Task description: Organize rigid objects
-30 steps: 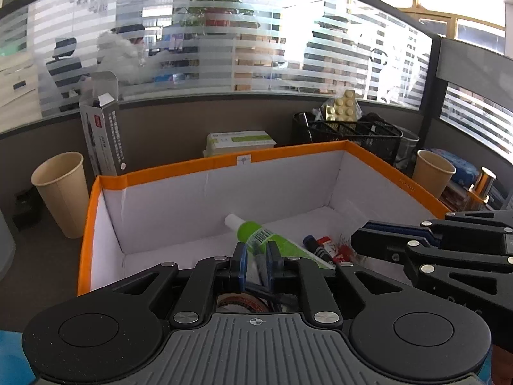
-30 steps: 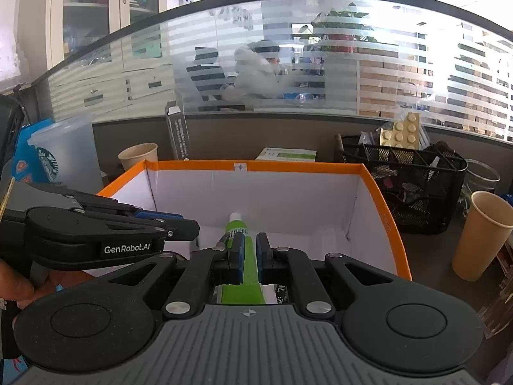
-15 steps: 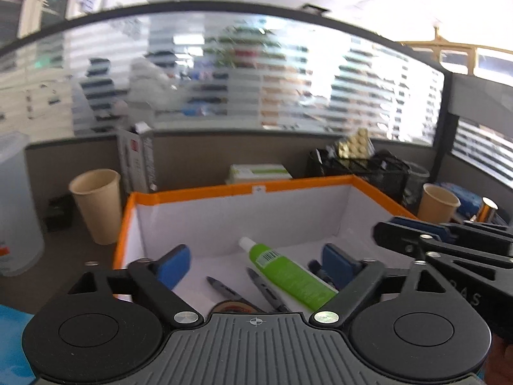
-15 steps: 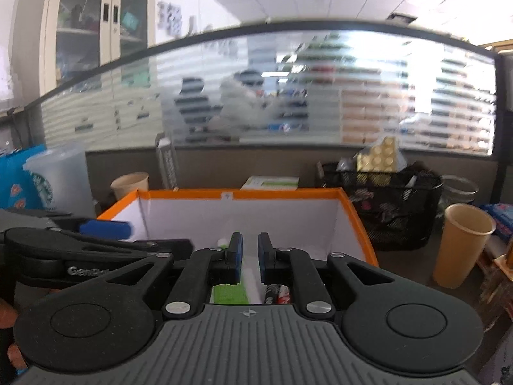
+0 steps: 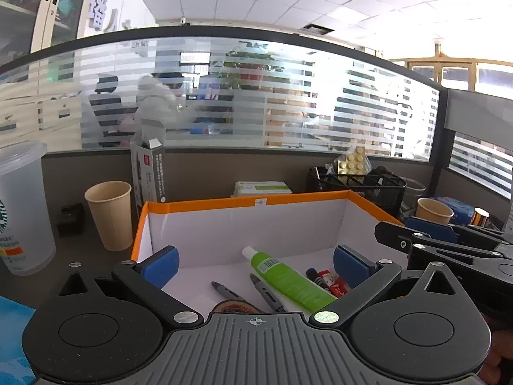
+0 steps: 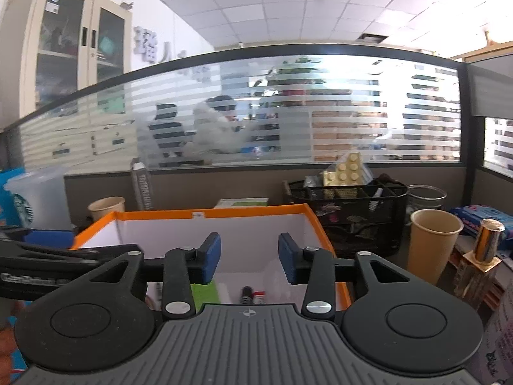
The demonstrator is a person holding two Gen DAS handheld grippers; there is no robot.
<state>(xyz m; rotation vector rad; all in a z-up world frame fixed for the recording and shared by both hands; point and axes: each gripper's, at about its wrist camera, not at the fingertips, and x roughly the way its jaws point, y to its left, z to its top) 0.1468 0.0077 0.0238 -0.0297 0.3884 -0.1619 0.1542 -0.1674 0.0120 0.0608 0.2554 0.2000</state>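
Note:
An orange-rimmed white box [image 5: 250,204] holds a green tube [image 5: 288,280], two grey pens [image 5: 266,293], small red and dark markers [image 5: 323,280] and a tape roll [image 5: 235,306]. My left gripper [image 5: 255,263] is open and empty above the box's near side. My right gripper [image 6: 249,253] is open and empty over the same box [image 6: 208,215], where the green tube [image 6: 203,292] and a marker [image 6: 247,293] show below it. Each gripper shows at the edge of the other's view.
A paper cup [image 5: 109,213], a Starbucks cup [image 5: 19,208] and an upright carton [image 5: 149,173] stand left of the box. A black mesh organizer [image 6: 349,215], a paper cup [image 6: 433,243] and a metal cylinder [image 6: 487,240] stand to its right. A partition wall runs behind.
Both grippers have opened and risen back from the box. The left opened first, the right after it. The green tube now lies loose in the box.

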